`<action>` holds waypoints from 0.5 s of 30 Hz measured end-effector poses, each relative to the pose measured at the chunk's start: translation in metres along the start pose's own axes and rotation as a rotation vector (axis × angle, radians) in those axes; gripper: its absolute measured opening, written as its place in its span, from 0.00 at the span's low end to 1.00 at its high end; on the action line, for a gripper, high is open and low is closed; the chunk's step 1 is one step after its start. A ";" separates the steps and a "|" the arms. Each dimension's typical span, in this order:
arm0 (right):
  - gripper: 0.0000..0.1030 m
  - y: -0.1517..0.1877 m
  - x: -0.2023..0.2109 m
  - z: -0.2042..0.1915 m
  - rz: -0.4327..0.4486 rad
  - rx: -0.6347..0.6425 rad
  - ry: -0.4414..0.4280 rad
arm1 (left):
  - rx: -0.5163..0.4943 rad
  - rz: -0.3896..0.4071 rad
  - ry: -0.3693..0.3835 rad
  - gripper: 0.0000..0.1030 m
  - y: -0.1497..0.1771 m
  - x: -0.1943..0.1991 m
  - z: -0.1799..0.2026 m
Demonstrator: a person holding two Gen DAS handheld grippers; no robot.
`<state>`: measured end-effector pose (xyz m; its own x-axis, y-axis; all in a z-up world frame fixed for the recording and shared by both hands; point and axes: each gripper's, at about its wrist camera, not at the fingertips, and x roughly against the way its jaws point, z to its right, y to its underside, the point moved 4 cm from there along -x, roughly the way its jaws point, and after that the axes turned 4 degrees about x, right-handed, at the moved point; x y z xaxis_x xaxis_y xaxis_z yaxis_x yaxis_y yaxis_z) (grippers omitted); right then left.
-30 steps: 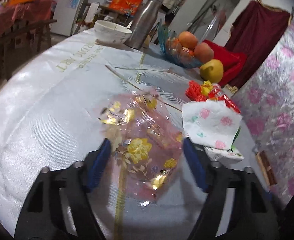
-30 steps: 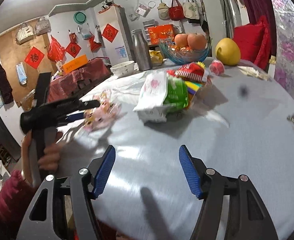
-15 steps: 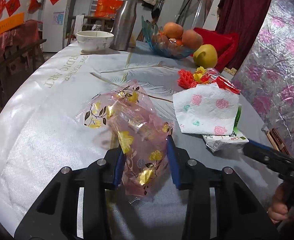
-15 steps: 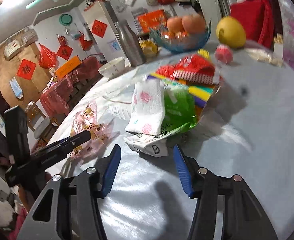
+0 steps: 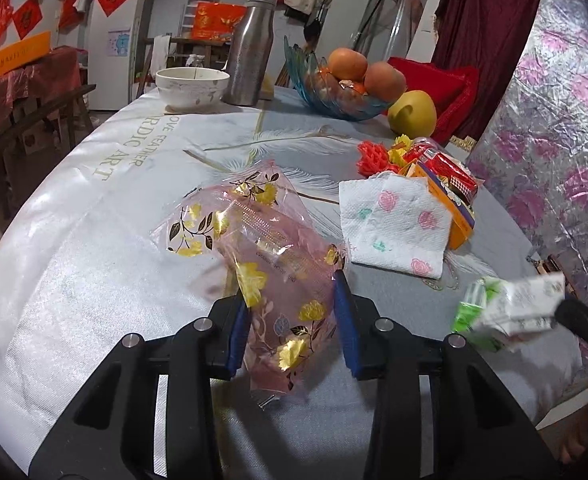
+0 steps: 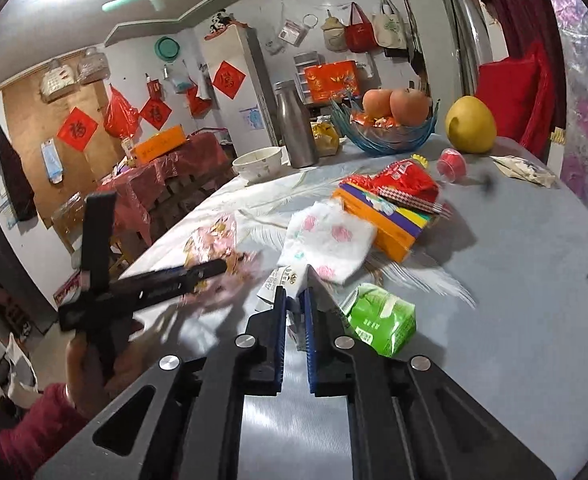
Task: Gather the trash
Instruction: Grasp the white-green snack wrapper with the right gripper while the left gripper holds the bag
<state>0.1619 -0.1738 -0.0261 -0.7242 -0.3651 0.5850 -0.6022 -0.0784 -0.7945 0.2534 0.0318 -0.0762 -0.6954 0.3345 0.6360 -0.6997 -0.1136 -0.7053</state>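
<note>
A pink see-through bag with gold flowers lies on the round table, and my left gripper is shut on its near end. From the right wrist view the left gripper and the bag show at the left. My right gripper is closing its jaws tight on the flat white end of a green-and-white carton. The carton hangs blurred just above the table at the right of the left wrist view.
A rose-print napkin lies over an orange box beside a red snack wrapper. Behind stand a blue fruit bowl, a yellow pomelo, a steel flask and a white bowl.
The left jaws have shut on the pink bag. My right gripper came in to the carton by the napkin, closed on its white end and lifted it off the table.
</note>
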 end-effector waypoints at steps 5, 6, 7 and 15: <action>0.58 0.018 0.011 0.001 -0.008 0.072 0.050 | 0.006 -0.012 -0.008 0.38 0.001 -0.002 -0.001; 0.61 0.021 0.014 0.000 0.011 0.082 0.063 | 0.008 -0.014 -0.009 0.38 0.000 -0.003 -0.001; 0.61 0.022 0.016 -0.001 0.018 0.104 0.082 | 0.009 -0.016 -0.009 0.38 0.001 -0.003 -0.002; 0.59 0.025 -0.022 -0.001 -0.033 0.222 0.202 | -0.015 -0.034 -0.009 0.38 0.002 -0.007 0.002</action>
<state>0.1627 -0.1669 -0.0589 -0.7709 -0.1691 0.6141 -0.5546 -0.2959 -0.7777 0.2563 0.0276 -0.0813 -0.6729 0.3296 0.6623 -0.7203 -0.0882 -0.6880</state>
